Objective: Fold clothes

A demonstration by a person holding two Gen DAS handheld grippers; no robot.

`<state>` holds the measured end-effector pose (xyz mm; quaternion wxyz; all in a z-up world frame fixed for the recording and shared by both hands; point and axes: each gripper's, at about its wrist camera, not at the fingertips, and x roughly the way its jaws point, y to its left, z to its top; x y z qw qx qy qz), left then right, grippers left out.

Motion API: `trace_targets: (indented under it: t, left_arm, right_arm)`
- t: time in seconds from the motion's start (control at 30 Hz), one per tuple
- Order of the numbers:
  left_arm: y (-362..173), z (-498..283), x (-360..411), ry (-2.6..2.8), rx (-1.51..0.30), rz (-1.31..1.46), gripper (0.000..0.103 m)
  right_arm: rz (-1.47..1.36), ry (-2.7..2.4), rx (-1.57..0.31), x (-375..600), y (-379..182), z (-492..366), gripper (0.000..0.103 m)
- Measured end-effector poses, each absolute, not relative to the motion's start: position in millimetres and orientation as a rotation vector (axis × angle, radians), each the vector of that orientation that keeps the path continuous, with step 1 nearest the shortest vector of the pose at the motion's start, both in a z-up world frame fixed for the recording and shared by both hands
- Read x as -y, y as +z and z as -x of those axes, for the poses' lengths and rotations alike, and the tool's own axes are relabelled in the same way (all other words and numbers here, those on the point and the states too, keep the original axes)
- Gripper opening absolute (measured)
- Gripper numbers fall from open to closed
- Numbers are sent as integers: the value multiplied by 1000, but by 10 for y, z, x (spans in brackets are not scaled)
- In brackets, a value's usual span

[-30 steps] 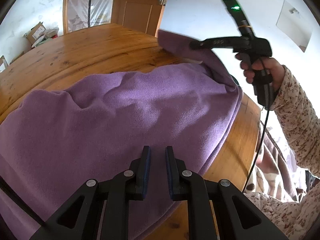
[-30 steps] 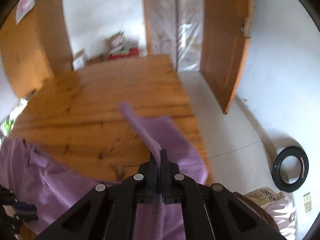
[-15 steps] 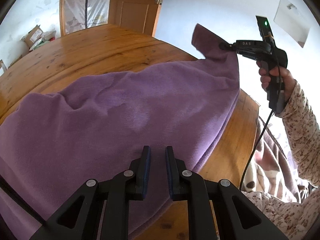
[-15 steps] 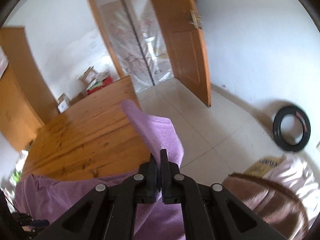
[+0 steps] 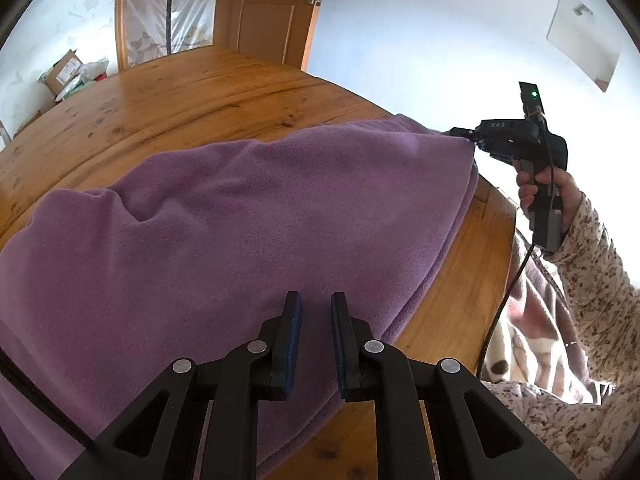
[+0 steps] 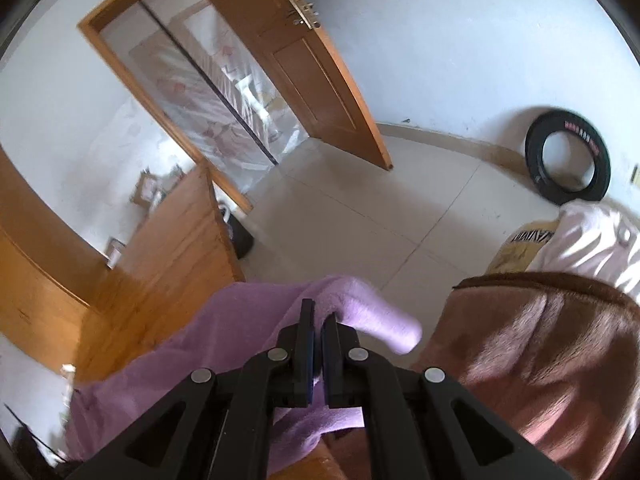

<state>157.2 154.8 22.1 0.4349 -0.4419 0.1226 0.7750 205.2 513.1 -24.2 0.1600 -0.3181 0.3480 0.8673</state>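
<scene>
One garment: a purple fleece cloth [image 5: 240, 232] lies spread over the near part of the wooden table [image 5: 192, 96], its edge at 4 o'clock hanging just past the table rim.
Feel: soft, limp and light by the look of it; it sags and wrinkles, so it will not keep a shape once let go.
Surface of cloth: fuzzy, likely grippy on the pads, little chance of slipping out.
Where to hold: corners and hems; pinching the middle would only bunch it up.
Right gripper [image 6: 317, 322]: jaws nearly closed, pinching a corner of the cloth at the table's 2 o'clock edge as seen from the left wrist, with a flap sticking out past the fingers.
Left gripper [image 5: 314, 308]: jaws narrow with a gap between them, nothing in it; it hangs over the near hem at 6 o'clock. Whether the tips touch the fleece I cannot tell.
Hand [image 5: 548, 188]: wraps the right gripper's handle, in a flowered sleeve [image 5: 592, 280].
Table: smooth varnished planks, bare from 9 to 12 o'clock, room enough to lay a fold flat.
Room: pale tiled floor [image 6: 380, 208], white walls, an open wooden door [image 6: 312, 60], a plastic-covered doorway beside it.
Clutter: cardboard boxes [image 5: 68, 72] at 10 o'clock, a black tyre [image 6: 568, 160] leaning on the wall at 2 o'clock, a brown blanket [image 6: 540, 360] close beside the right gripper.
</scene>
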Motion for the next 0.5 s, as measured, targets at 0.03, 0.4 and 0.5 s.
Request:
trace_targets:
  t: [0.03,0.4,0.5]
  left_arm:
    - [221,-1573,-1547,1929,-303,1101,15]
    - [214,-1588,-1542,1921,-290,1105,15]
    - [213,-1600,-1532,1916,-291,1104,15]
  right_arm:
    - [890,2480,-1004,-5133,-219,-2082,2]
    - [1010,2393,-917,-5151,-481,-2059,3]
    - [1032,2333,-959,-5210,-550,-2066,6]
